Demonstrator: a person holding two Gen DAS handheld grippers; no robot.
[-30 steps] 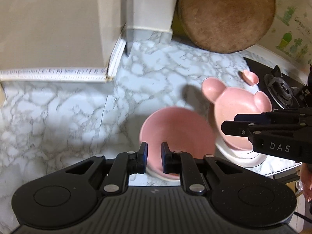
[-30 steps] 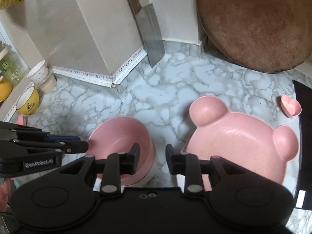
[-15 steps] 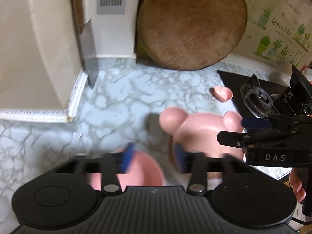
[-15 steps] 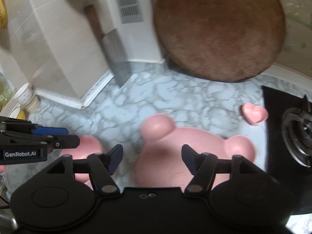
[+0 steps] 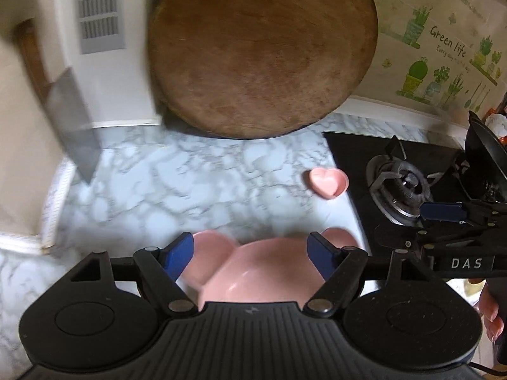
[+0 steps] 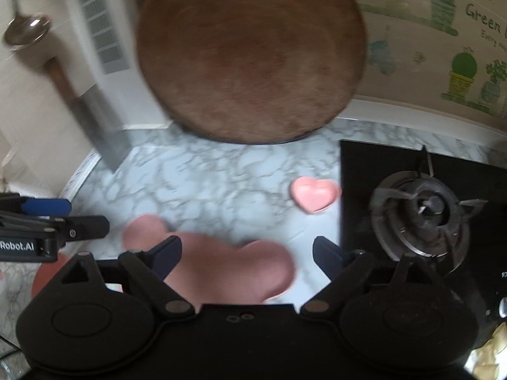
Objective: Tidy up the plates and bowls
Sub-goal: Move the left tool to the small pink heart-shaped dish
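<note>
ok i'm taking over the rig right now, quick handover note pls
Left claw: open, empty, above the bear-shaped pink bowl.
Right claw: open, empty, over the same bowl's right side.
Round pink bowl: on the marble counter, left of the bear bowl.
Heart-shaped pink dish: alone by the stove.
Done: nothing visibly stacked.
Left: gather the dishes, likely the bear bowl first.

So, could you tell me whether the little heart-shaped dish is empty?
Empty: the heart-shaped dish sits upright on the marble counter, its pink inside bare.
</note>
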